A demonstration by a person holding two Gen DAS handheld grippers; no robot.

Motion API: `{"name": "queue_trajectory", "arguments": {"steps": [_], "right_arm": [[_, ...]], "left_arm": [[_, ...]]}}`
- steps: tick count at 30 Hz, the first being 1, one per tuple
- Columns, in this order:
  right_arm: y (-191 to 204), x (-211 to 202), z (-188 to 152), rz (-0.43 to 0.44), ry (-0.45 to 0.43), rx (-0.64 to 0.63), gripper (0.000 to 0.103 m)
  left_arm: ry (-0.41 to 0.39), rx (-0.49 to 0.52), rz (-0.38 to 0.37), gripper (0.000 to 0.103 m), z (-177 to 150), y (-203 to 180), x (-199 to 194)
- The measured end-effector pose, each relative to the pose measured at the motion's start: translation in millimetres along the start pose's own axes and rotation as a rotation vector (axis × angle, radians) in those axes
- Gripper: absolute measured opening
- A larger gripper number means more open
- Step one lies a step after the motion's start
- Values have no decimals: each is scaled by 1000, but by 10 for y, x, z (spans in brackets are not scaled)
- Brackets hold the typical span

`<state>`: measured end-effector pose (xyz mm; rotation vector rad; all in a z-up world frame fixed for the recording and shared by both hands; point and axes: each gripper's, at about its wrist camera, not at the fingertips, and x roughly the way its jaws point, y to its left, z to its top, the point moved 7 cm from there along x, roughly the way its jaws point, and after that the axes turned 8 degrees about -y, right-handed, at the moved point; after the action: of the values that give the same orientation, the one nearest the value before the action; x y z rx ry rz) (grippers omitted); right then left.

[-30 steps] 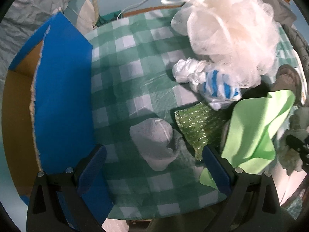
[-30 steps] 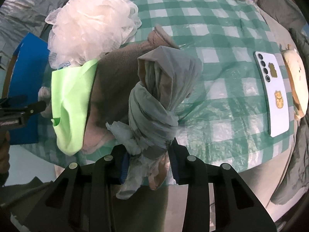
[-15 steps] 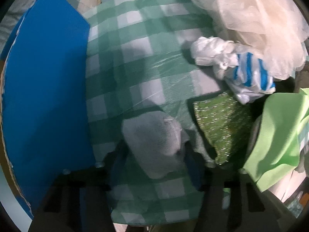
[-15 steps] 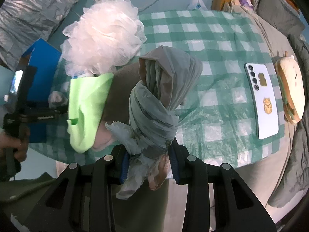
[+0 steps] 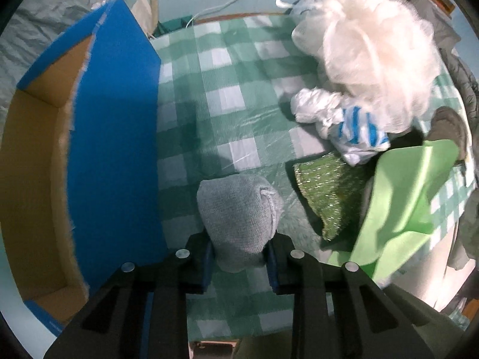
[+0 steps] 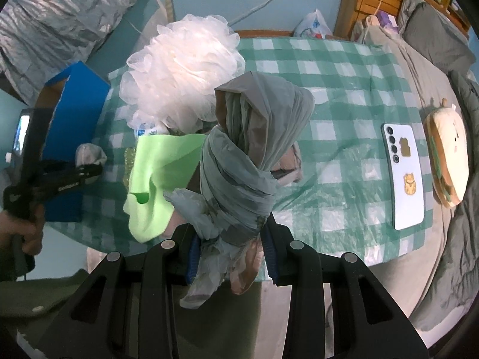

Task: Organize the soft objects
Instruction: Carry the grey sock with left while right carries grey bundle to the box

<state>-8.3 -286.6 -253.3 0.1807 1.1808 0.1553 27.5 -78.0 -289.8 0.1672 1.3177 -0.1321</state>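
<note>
A green-and-white checked tablecloth [image 5: 239, 95] covers the table, its near edge running just ahead of both grippers. Nearest in the left wrist view, the left gripper [image 5: 239, 257] is closed narrowly on a grey knitted bundle [image 5: 239, 212], its blue pads pressing the bundle's lower sides. Just left of it stands the blue cardboard box [image 5: 116, 137], its wall against the table's left edge and its brown inside open at the top. Right of the bundle lies a glittery green scrub cloth [image 5: 326, 197], partly under a light green cloth [image 5: 401, 200] that hangs over the near edge. Beyond these sits a crumpled white bag with blue stripes [image 5: 344, 119], touching a white mesh bath pouf [image 5: 377, 56]. Bare checked cloth lies between the box and this pile.

In the right wrist view, the right gripper [image 6: 230, 257] is clamped on a knotted grey plastic bag [image 6: 248, 161], held upright above the near edge. To the right the cloth lies open up to a white phone [image 6: 404, 176] with two gold stickers, near the edge; beside it rests a burger-shaped plush [image 6: 449, 155]. No writing can be read
</note>
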Motion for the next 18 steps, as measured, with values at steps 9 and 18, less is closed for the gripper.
{"name": "queue_trajectory", "arguments": {"steps": [9,18], "right_arm": [[130,-87,153,20,-27,-19,35],[380,-209,370,59,-54,-72,35]], "left_arm": [[-68,-6,-30,29,57,12,-632],[-131,-28,-38,29,42,132,-727]]}}
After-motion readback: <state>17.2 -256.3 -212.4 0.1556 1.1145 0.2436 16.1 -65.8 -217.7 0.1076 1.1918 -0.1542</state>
